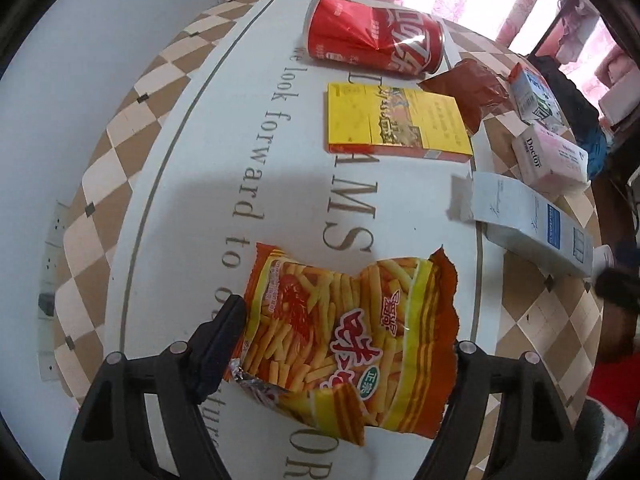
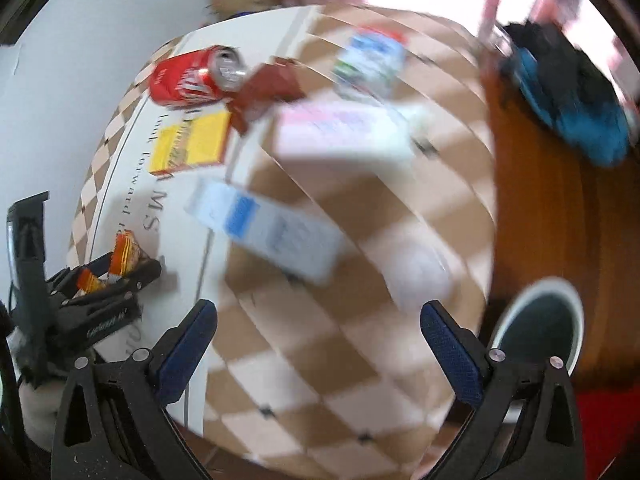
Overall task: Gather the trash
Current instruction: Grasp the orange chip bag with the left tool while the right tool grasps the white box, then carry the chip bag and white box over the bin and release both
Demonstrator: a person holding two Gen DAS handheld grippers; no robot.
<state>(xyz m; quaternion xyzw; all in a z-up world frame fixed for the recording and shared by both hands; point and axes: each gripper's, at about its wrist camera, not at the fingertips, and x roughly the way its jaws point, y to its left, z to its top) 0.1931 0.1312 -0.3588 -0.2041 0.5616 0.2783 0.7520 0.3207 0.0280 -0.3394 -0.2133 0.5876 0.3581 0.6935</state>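
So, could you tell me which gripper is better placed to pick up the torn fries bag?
Left, probably: the left gripper already straddles the fries bag, while the right gripper hangs open over bare checkered tablecloth.

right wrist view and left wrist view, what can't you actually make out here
- Right wrist view: motion blur smears the print on the white and blue carton and pink box.
- Left wrist view: the snack bag covers the right finger's pad, so contact there is hidden.
- Left wrist view: the tablecloth lettering is partly covered by trash.
- Right wrist view: the bin's contents are unreadable, dark.
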